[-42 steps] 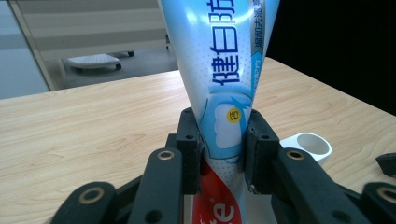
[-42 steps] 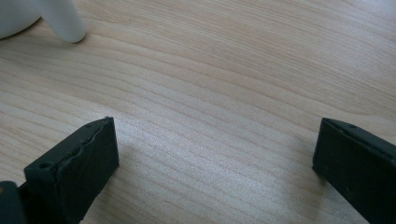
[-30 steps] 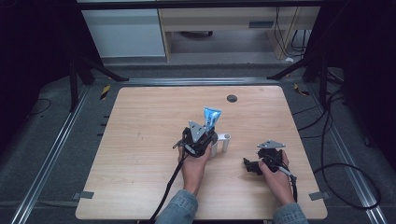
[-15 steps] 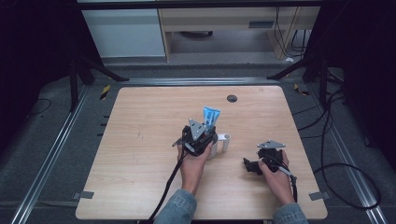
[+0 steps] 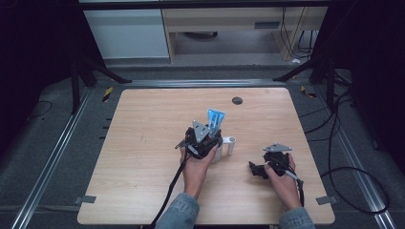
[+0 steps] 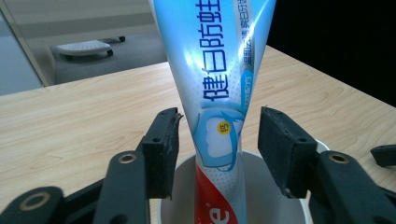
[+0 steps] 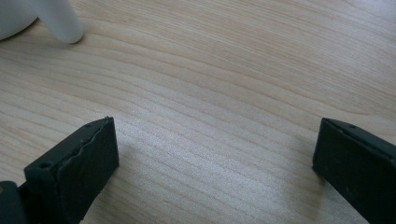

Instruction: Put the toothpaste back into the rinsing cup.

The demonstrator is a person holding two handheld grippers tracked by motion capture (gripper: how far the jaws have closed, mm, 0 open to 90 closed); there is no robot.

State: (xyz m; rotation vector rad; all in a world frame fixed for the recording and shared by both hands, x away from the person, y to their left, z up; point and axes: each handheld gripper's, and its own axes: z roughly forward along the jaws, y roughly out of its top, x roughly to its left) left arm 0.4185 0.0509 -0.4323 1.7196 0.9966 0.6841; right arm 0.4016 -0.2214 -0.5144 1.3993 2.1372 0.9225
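both pads (image 6: 161, 149) of left gripper (image 6: 219, 144) just opened, now clear of toothpaste tube (image 6: 219, 93) standing tilted in white cup (image 6: 187, 212) near table (image 5: 143, 143) centre: release judged done; right gripper (image 7: 215, 154) wide open, empty, on bare wood.

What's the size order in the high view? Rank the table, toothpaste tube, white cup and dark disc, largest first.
1. table
2-3. toothpaste tube and white cup: cannot rank; the left claw, its jaws just been opening around the tube, hides part of both.
4. dark disc
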